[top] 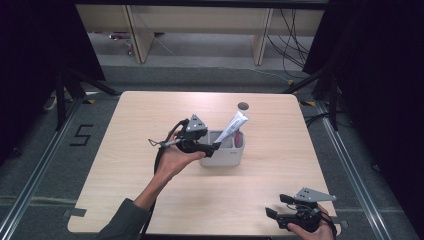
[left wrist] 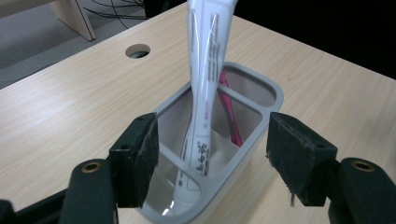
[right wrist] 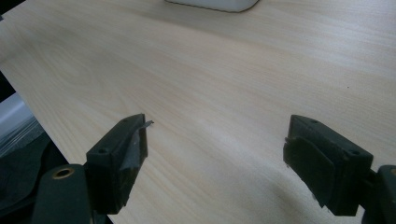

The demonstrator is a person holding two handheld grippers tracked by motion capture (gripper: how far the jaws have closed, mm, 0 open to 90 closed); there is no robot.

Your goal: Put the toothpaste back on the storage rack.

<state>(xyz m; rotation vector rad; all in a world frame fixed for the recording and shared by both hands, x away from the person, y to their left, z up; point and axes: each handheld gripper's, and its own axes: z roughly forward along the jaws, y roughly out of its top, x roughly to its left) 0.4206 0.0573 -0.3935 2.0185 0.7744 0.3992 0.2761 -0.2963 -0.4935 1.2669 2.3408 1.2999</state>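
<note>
pale wood table point(top: 150, 200), left tongs point(left wrist: 212, 161) wide beside grey caddy point(left wrist: 261, 121)

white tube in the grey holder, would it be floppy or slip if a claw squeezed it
The white tube looks soft-walled and flattened, so it would probably dent. Its glossy skin may slip. It leans in the grey holder, so lifting might tip that holder, which looks light.

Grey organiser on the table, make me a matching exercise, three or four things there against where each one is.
Things:
1. white tube
2. pink item
3. left gripper
4. right gripper

Places:
A. table's near right corner, open
B. leaning out of the grey organiser
C. low inside the organiser, behind the tube
D. at the organiser's left end, open

Pairs: 1-B, 2-C, 3-D, 4-A
</note>
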